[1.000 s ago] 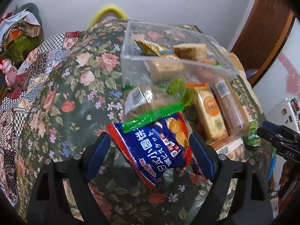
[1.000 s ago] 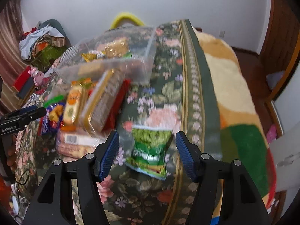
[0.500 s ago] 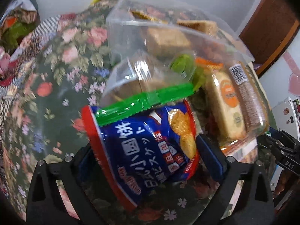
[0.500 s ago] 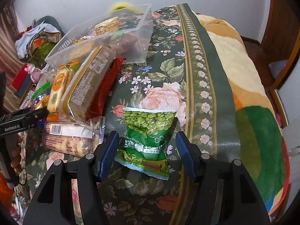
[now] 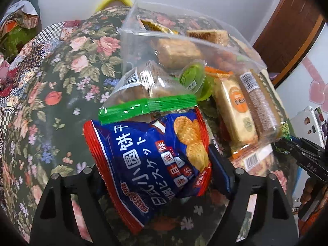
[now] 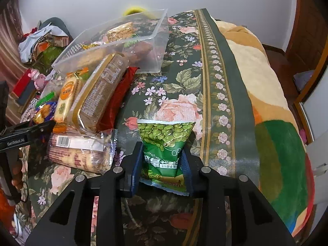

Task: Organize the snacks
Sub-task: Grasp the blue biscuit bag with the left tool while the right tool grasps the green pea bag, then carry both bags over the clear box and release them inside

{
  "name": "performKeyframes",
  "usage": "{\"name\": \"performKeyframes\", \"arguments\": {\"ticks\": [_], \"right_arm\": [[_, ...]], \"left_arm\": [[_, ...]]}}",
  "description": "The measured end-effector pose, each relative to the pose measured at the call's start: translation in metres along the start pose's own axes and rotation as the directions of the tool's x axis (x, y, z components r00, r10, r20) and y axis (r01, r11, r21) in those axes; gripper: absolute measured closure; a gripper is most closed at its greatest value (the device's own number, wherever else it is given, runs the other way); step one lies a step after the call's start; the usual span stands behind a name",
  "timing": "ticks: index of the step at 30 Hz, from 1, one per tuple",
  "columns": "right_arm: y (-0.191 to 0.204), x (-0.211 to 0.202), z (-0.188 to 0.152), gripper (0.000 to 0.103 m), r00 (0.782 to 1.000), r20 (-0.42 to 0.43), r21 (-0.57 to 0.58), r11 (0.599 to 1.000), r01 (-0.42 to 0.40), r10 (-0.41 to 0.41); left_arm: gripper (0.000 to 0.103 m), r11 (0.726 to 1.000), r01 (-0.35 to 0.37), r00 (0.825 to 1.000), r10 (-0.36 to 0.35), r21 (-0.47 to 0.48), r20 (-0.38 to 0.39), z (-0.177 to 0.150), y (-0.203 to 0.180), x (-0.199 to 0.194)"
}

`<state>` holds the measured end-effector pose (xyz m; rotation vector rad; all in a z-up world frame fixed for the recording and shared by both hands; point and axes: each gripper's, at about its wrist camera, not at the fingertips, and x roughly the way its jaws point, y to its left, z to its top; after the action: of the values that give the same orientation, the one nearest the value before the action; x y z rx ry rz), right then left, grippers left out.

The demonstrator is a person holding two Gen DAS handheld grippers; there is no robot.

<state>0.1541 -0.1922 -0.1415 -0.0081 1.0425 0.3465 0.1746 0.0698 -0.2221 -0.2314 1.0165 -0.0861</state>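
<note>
Left gripper closing, right gripper clamped

the things rest on a bed under a dark green floral cover with a striped border, beside a plush blanket in cream, tan and green. on the cover lie a clear plastic box holding snacks, a long brown biscuit pack, a yellow cake pack, a red packet partly under the brown pack, and a clear cracker pack.
</note>
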Motion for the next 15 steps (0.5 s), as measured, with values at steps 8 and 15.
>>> {"name": "performKeyframes", "arguments": {"ticks": [8, 15], "right_arm": [[0.001, -0.018, 0.009, 0.072, 0.998, 0.060, -0.008, 1.000, 0.016, -0.016], [0.004, -0.034, 0.028, 0.072, 0.992, 0.123, -0.017, 1.000, 0.013, -0.011]], "left_arm": [[0.022, 1.000, 0.002, 0.994, -0.004, 0.023, 0.107, 0.003, -0.004, -0.053], [0.022, 0.999, 0.009, 0.983, -0.016, 0.037, 0.185, 0.023, -0.012, -0.084]]}}
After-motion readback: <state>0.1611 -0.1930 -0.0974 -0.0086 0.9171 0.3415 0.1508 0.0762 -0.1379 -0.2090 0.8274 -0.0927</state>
